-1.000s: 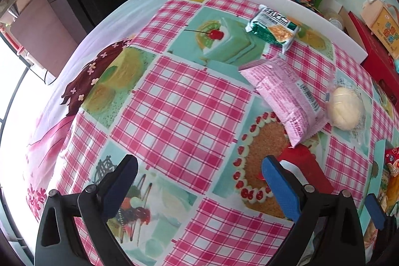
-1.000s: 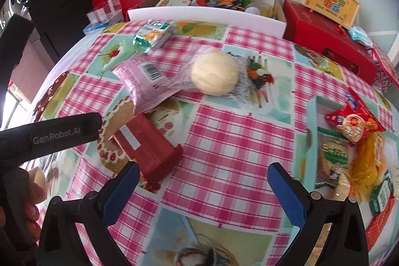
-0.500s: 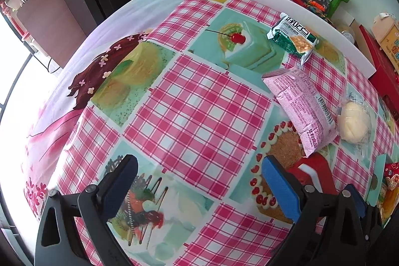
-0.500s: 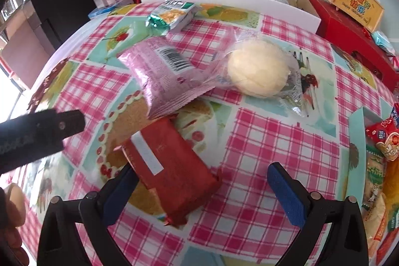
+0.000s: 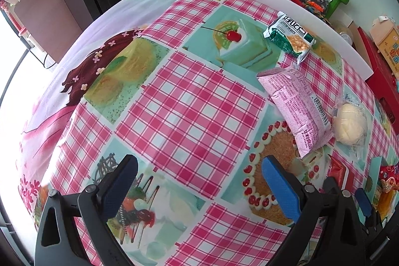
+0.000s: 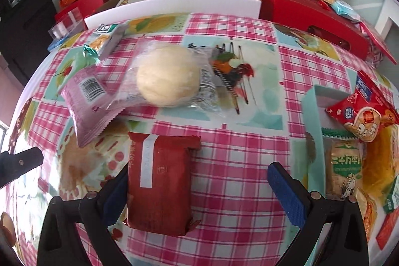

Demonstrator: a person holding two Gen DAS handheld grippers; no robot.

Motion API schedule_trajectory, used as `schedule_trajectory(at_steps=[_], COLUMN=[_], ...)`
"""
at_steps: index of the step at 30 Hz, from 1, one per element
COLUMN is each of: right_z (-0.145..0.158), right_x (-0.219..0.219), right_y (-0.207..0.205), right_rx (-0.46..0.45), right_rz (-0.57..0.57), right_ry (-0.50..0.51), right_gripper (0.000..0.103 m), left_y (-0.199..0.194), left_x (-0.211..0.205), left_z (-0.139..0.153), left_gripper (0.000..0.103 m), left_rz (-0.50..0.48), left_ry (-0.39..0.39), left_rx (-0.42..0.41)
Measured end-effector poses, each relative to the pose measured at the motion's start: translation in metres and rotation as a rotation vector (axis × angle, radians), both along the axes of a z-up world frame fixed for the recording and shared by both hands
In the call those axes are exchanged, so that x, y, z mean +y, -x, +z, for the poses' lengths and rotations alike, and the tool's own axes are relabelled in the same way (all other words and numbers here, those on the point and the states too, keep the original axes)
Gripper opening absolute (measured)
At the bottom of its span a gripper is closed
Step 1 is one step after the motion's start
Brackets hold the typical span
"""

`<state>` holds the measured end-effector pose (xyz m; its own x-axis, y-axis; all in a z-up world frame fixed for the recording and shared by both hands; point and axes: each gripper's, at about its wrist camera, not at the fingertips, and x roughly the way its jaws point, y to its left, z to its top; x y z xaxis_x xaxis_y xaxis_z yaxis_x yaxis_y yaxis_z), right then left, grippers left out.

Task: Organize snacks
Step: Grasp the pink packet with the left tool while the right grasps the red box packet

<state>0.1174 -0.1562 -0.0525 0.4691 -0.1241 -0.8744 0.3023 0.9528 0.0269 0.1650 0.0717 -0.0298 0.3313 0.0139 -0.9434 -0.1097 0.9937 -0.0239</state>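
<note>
Left wrist view: left hand-held gripper (image 5: 198,185) is spread and empty over the bench (image 5: 189,101). Ahead to its right, three loose snacks are counted: green pack (image 5: 289,36), pink pack (image 5: 298,107), bun (image 5: 350,125).

Right wrist view: right hand-held gripper (image 6: 199,187) is spread, the red pack (image 6: 159,185) against its left finger, ungrasped. In the box (image 6: 313,116) at right, several snacks are already sorted. Task judged partly done; four remain.

The left gripper (image 5: 198,185), black-framed with blue pads, hangs over the tabletop with its jaws spread wide and nothing between them. The right gripper (image 6: 199,187), of the same build, sits low with its jaws equally wide apart, its left finger (image 6: 116,187) touching the side of a red packet. Its frame also shows at the left wrist view's lower right edge.
</note>
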Motion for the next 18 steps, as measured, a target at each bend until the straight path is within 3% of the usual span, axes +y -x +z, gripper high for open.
schedule_trajectory(at_steps=[6, 13, 18], right_z=[0.004, 0.007, 0.007], right_x=[-0.002, -0.010, -0.017], right_y=[0.004, 0.010, 0.011], right_rx=[-0.012, -0.019, -0.026], right_rz=[0.010, -0.036, -0.037], right_ry=[-0.020, 0.004, 0.005], right_gripper=[0.094, 0.083, 0.081], left_y=[-0.008, -0.029, -0.053], left_x=[-0.011, -0.030, -0.050], left_z=[0.002, 0.013, 0.000], left_gripper=[0.100, 0.100, 0.100], left_rz=[-0.019, -0.060, -0.101], left_ry=[0.035, 0.146, 0.247], left_rx=[-0.003, -0.034, 0.008])
